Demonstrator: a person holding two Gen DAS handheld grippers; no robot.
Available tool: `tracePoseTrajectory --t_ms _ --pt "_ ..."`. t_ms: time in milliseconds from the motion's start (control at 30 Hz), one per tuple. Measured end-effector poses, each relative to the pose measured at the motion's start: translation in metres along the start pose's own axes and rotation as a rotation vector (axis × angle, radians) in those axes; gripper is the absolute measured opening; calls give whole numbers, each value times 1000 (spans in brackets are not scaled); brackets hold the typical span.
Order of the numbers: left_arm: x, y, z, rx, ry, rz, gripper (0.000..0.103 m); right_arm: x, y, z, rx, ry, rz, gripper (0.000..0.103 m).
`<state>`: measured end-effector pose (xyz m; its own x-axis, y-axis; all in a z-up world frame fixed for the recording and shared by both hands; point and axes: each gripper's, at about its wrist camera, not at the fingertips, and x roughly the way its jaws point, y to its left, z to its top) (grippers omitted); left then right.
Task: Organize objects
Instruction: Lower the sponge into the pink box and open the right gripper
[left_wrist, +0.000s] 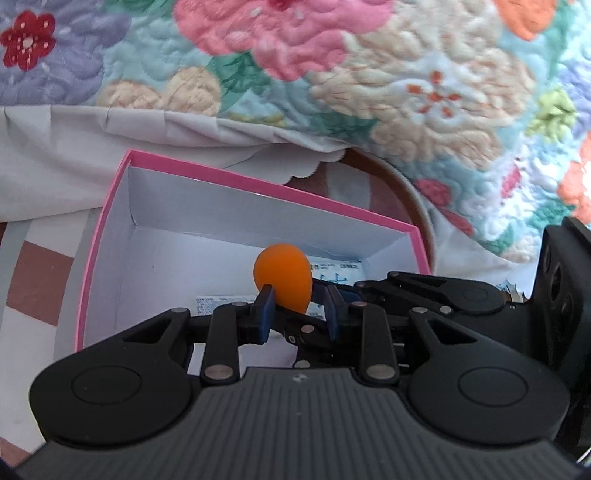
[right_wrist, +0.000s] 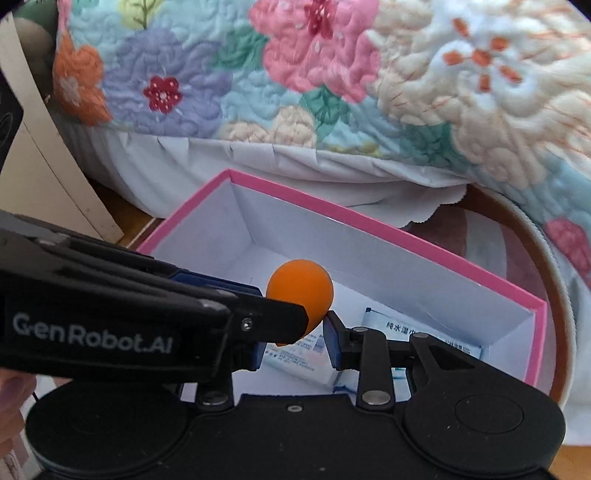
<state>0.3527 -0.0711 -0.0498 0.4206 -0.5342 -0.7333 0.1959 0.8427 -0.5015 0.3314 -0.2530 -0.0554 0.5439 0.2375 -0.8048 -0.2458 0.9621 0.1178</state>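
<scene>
An orange egg-shaped ball hangs just above the inside of a white box with a pink rim. My left gripper is shut on the ball's narrow lower end, with its left pad against the ball. My right gripper reaches in from the right and crosses the left one. In the right wrist view the ball sits between the fingers of my right gripper, which is shut on it. The right pad touches it. My left gripper lies across the left finger and hides it.
Flat wet-wipe packets lie on the floor of the box. The box stands on a round brown tray. A floral quilt over a white sheet rises close behind. A person's finger shows at the left edge.
</scene>
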Motion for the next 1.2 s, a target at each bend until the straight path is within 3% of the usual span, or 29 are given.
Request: tracePoseTrajectory --t_ms 233,300,467,633,733,967,1200 --pt "20 13 2 -44 11 -10 26 20 -10 -1 2 20 1 37" --pt "24 15 1 -58 14 20 26 25 -13 -2 2 35 12 37" --pt "30 14 -2 -52 13 36 26 26 -7 -4 -79 36 -6 37" --pt "30 20 0 -108 -2 14 27 27 -17 -1 -8 28 -21 39" --pt "25 18 0 -80 -20 53 27 27 -23 0 9 30 -64 39" --pt "5 13 -3 -5 -39 126 27 4 -33 -7 86 -29 -31 39" --pt "-27 5 -10 59 -46 155 27 -27 -16 -15 100 -87 2 39"
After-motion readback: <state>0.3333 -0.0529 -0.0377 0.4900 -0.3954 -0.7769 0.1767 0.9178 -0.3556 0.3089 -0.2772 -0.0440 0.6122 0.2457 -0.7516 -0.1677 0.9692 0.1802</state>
